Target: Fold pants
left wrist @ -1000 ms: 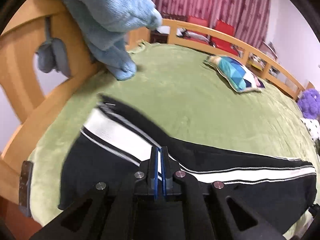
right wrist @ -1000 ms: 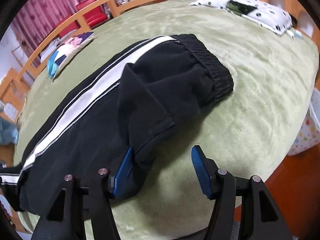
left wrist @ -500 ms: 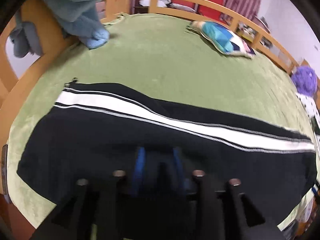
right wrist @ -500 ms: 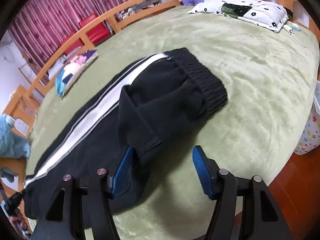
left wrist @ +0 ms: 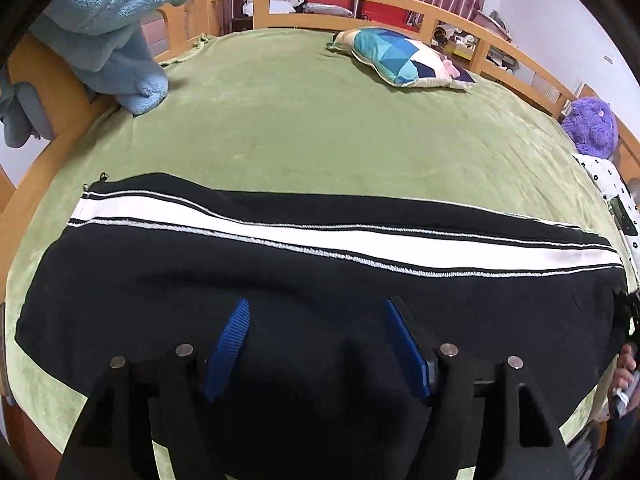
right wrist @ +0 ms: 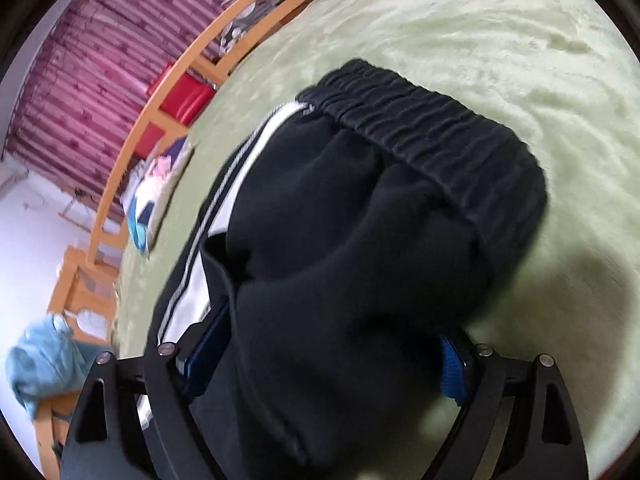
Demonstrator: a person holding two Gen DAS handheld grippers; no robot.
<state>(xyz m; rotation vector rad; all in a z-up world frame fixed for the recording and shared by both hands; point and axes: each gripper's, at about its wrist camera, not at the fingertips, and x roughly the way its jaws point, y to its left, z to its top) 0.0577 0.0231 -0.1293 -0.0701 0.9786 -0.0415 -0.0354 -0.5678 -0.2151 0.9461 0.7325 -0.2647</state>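
Black pants [left wrist: 280,292] with a white side stripe lie lengthwise across the near edge of a green bed [left wrist: 320,120]. My left gripper [left wrist: 316,312] is open, its blue pads spread wide just above the black leg fabric near the front edge. In the right wrist view the waist end of the pants [right wrist: 360,216] with its ribbed elastic band [right wrist: 432,136] bulges between the fingers of my right gripper [right wrist: 332,356]. The jaws stand wide apart, with cloth filling the gap and hiding the fingertips.
A blue plush blanket [left wrist: 116,36] hangs over the wooden bed rail at the left. A patterned pillow [left wrist: 404,60] lies at the far side. A purple plush toy [left wrist: 592,124] and a spotted pillow [left wrist: 616,196] sit at the right. The bed's front edge drops off below the pants.
My left gripper has opened from shut and let go of the leg, which now lies flat. The right gripper has pushed forward so the waist fabric fills its open jaws.
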